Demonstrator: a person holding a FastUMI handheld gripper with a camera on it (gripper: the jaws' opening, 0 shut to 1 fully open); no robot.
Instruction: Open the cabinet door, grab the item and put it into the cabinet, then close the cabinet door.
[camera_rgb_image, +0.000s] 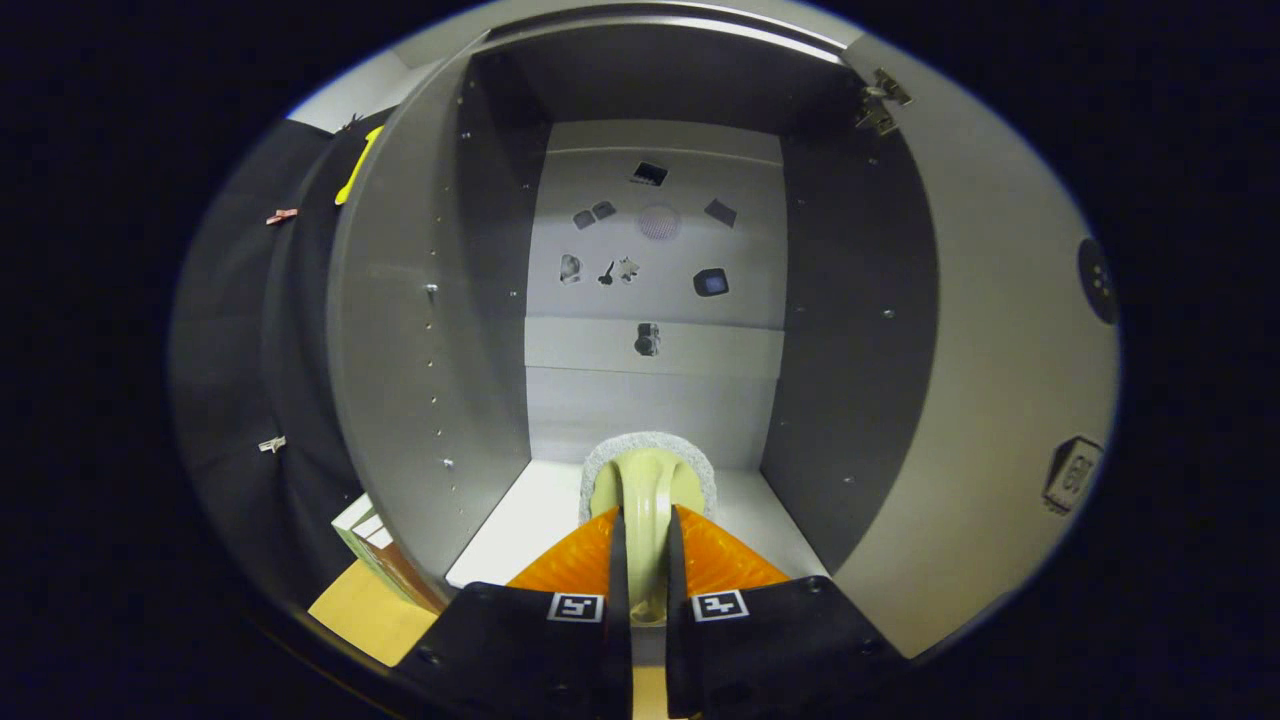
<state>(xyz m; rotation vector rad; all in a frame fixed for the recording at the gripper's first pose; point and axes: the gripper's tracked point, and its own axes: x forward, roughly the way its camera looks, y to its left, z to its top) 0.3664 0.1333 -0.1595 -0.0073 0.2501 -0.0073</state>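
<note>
1. My gripper (646, 545) is clamped on the brush (648, 490): both orange fingers (575, 570) press its pale handle.
2. The brush head (grey-edged) is inside the cabinet (640, 300), over its white floor, near the back wall.
3. The door (1000, 400) stands open, right of the cabinet.
4. A box (375, 550) sits just left of the cabinet.

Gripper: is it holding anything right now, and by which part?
Yes. The gripper is shut on the pale brush's handle; its grey head lies ahead, inside the open cabinet.
</note>
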